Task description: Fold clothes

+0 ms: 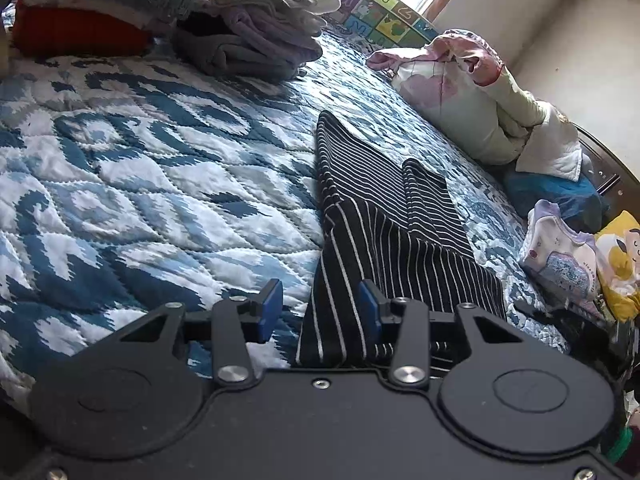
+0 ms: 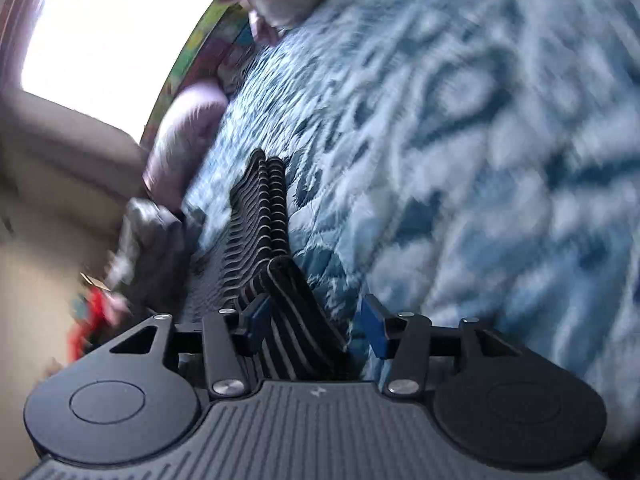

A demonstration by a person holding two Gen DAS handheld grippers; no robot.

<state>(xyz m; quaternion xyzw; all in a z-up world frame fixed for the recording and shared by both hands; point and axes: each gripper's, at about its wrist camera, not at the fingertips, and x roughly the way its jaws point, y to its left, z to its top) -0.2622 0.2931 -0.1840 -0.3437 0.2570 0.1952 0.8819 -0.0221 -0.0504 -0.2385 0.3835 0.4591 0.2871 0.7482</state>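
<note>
While the striped black garment (image 1: 384, 216) lies folded lengthwise on the blue quilt (image 1: 140, 152), my left gripper (image 1: 320, 308) gapes wide over its near hem; my right gripper (image 2: 316, 320), also parted, straddles a soft, limp fold: best pinched at the corners.
</note>
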